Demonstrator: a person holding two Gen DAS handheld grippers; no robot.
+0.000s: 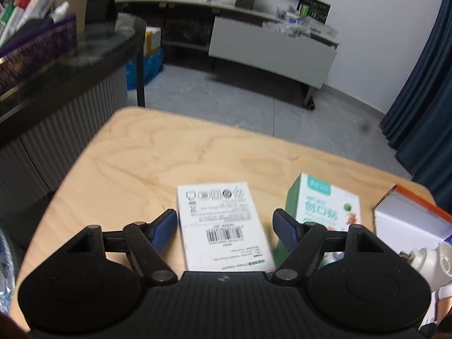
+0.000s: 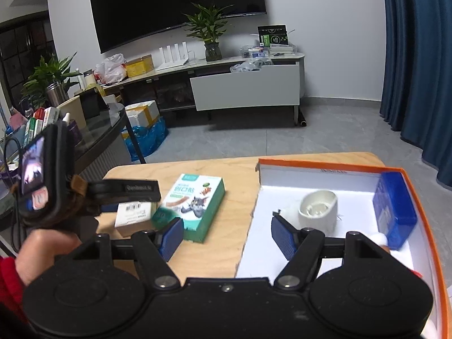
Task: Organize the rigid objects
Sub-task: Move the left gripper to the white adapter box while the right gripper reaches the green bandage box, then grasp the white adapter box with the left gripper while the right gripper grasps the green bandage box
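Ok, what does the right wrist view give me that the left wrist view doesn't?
Only the right wrist view shows inside the orange-edged tray: a white cup and a blue box, plus the left tongs around the white barcode box. Only the left shows that box's full label. Both show the green box on the wooden table.

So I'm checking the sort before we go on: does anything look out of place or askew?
Two boxes are still outside the orange-rimmed tray: the white barcode box, lying between the open left tongs, and the green box lying crooked on the table. Nothing looks spilled or damaged.
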